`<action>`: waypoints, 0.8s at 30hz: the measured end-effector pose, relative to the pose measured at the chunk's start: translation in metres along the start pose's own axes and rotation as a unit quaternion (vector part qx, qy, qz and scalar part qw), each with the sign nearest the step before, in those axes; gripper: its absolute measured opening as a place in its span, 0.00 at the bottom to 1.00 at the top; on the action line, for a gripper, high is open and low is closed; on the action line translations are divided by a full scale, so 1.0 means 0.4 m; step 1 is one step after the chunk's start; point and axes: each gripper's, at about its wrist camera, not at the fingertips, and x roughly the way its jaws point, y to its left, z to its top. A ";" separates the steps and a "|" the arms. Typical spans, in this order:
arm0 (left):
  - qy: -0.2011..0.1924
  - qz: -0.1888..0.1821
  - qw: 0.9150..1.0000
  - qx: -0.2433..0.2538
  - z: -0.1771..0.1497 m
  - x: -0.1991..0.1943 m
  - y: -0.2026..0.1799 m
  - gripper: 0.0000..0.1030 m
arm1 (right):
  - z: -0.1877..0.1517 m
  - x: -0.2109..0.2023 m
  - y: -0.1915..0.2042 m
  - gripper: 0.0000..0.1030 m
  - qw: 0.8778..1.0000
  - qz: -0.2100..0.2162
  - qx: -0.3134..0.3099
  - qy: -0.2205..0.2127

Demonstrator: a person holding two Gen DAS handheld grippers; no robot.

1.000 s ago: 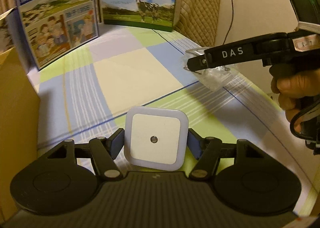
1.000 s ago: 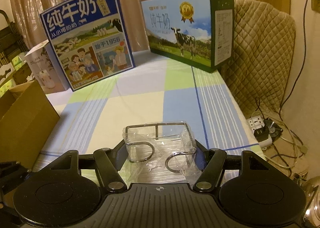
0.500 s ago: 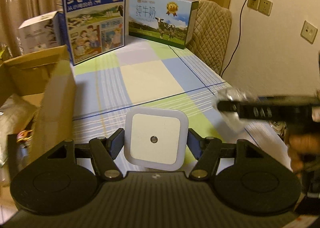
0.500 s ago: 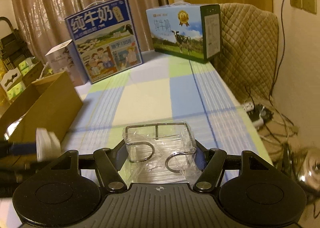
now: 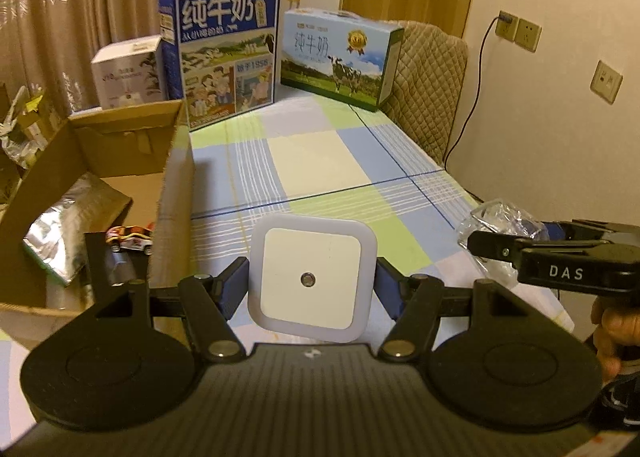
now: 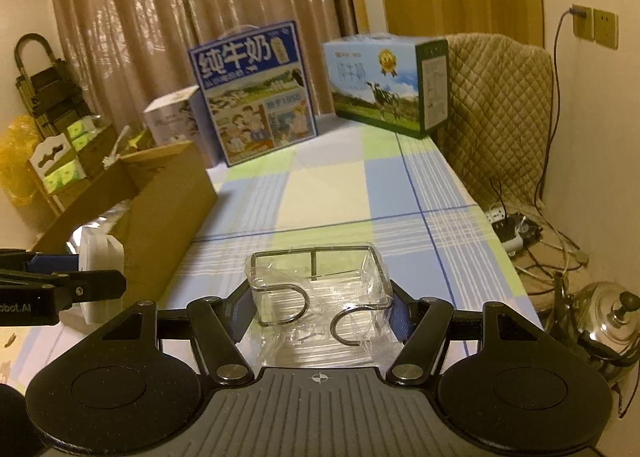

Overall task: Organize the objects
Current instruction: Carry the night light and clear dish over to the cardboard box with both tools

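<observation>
Two handheld grippers hover side by side above a tabletop (image 5: 320, 161) covered in a blue, green and cream checked cloth.

The left gripper (image 5: 312, 283) has its fingers pinching a white square night light (image 5: 312, 277) by its two side edges, flat face toward the camera, lifted clear of the cloth. The right gripper (image 6: 320, 303) has its fingers pinching a bent wire rack wrapped in clear plastic (image 6: 318, 289), also held off the surface. Each object is clamped across its width, which probably keeps it steady while carried.

An open cardboard box (image 5: 100, 161) sits at the near left edge of the tabletop, just beside the left gripper. Inside it lie a silvery foil bag (image 5: 64, 233) and a small toy car (image 5: 130, 243). Judging from the task, the box is likely where both held items are headed.

At the far end stand two milk cartons: a tall blue one (image 5: 224, 57) on the left and a lower one showing a cow (image 5: 340, 57) on the right. A quilted chair back (image 5: 428, 85) rises beyond the right edge.

Compared with a second ago, both grippers have pulled back and risen: more of the tabletop now shows, and the cardboard box interior has come into the left view. The right gripper, earlier up at the far right of that view, now sits low and near. Both grips are unchanged.
</observation>
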 end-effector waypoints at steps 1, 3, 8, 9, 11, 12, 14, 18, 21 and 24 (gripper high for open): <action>-0.003 0.001 1.000 0.000 -0.003 -0.016 0.000 0.60 | 0.000 -0.013 0.009 0.61 1.000 0.002 -0.002 -0.003; -0.007 0.004 1.000 0.000 -0.008 -0.041 0.000 0.60 | -0.002 -0.036 0.026 0.61 1.000 0.005 -0.007 -0.008; -0.011 0.008 1.000 -0.006 -0.026 -0.088 0.009 0.60 | -0.005 -0.071 0.066 0.61 1.000 0.013 -0.019 -0.014; -0.012 0.009 1.000 -0.008 -0.030 -0.096 0.012 0.60 | -0.006 -0.076 0.074 0.61 1.000 0.015 -0.021 -0.014; -0.014 0.012 1.000 -0.011 -0.037 -0.111 0.016 0.60 | -0.009 -0.083 0.089 0.61 0.999 0.018 -0.028 -0.014; -0.014 0.012 1.000 -0.012 -0.040 -0.117 0.019 0.60 | -0.011 -0.086 0.099 0.61 0.999 0.019 -0.031 -0.013; -0.014 0.013 1.000 -0.015 -0.047 -0.126 0.025 0.60 | -0.014 -0.089 0.113 0.61 0.999 0.023 -0.036 -0.012; -0.013 0.014 1.000 -0.019 -0.064 -0.144 0.040 0.60 | -0.017 -0.086 0.142 0.61 0.999 0.036 -0.039 -0.008; -0.013 0.015 1.000 -0.022 -0.076 -0.162 0.055 0.60 | -0.017 -0.079 0.164 0.61 0.998 0.050 -0.037 -0.003; -0.012 0.020 0.999 -0.027 -0.087 -0.181 0.077 0.60 | -0.014 -0.072 0.191 0.61 0.997 0.062 -0.044 0.000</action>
